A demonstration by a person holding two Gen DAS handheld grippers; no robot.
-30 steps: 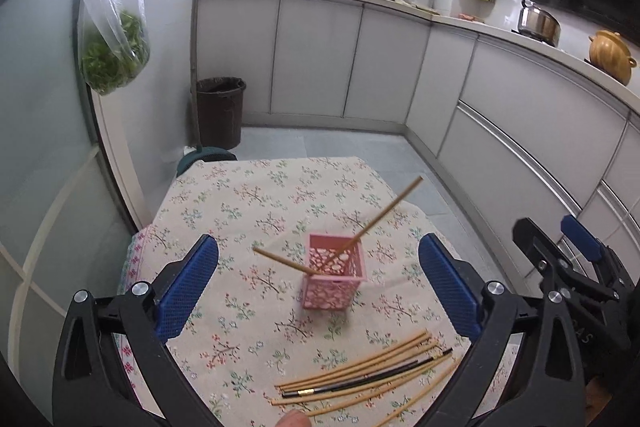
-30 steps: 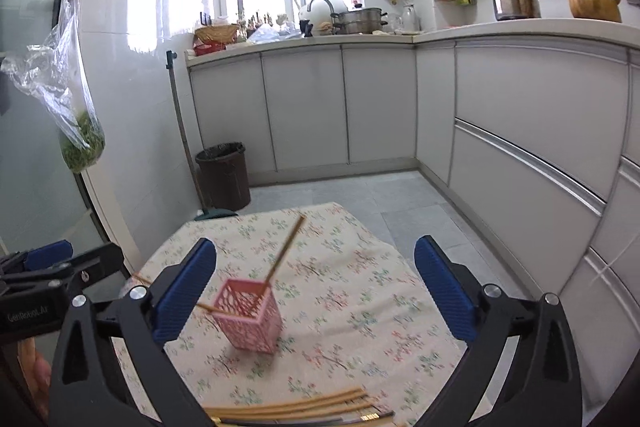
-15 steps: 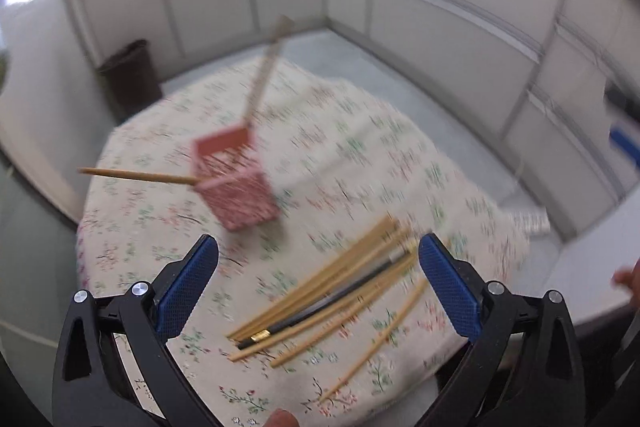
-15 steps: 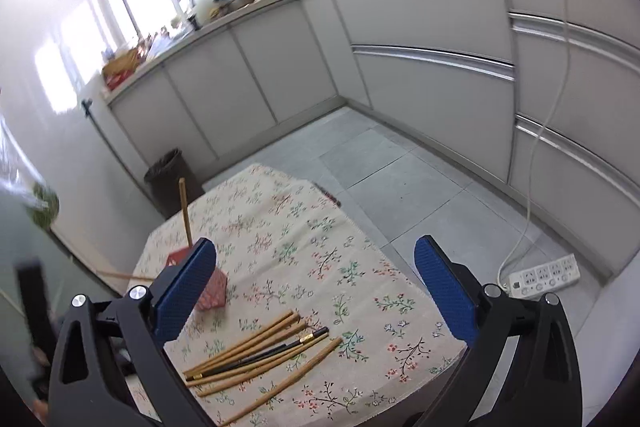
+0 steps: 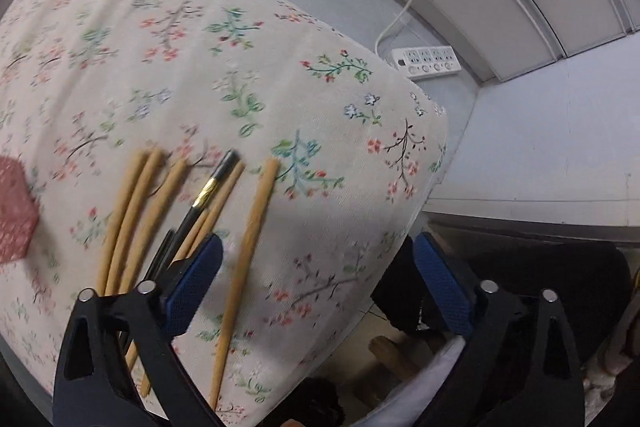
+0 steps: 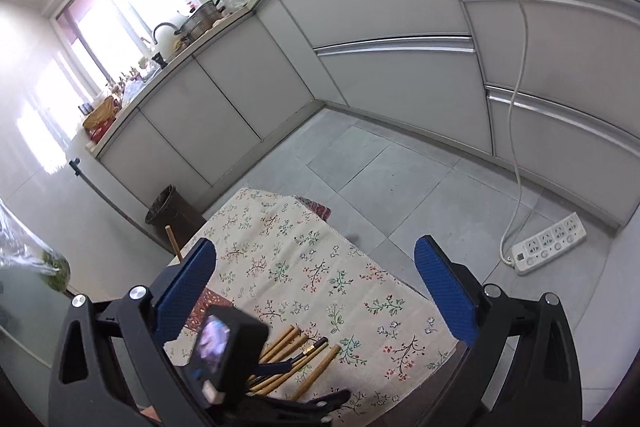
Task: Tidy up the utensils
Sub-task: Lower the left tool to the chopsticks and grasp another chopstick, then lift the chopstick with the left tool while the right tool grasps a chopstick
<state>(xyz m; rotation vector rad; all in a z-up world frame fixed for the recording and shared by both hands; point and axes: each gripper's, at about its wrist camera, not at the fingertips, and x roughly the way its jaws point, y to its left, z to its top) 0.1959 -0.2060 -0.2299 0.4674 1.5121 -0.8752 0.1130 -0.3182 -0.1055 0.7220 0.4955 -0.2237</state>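
Several bamboo chopsticks [image 5: 136,219] and a black one with a gold band [image 5: 204,195] lie loose on the floral tablecloth [image 5: 240,67]. One lone bamboo chopstick [image 5: 244,259] lies apart to their right. My left gripper [image 5: 316,287] points steeply down over it, jaws wide but closing; the lone chopstick is between the pads, close to the left one and untouched. The pink holder [image 5: 12,207] shows at the left edge. My right gripper [image 6: 316,289] hovers open and empty above the table, looking over the left gripper's camera body [image 6: 224,347] and the chopsticks [image 6: 296,351].
The table's near edge [image 5: 400,227] drops off just right of the left gripper. A white power strip [image 6: 548,243] and its cord lie on the grey floor. A dark bin [image 6: 168,211] stands by the cabinets. A chopstick [image 6: 173,243] stands up from the holder [image 6: 204,303].
My left gripper has tipped downward and dropped close over the loose chopsticks, and the holder slid to the view's left edge. The right gripper rolled and swung toward the right of the table.
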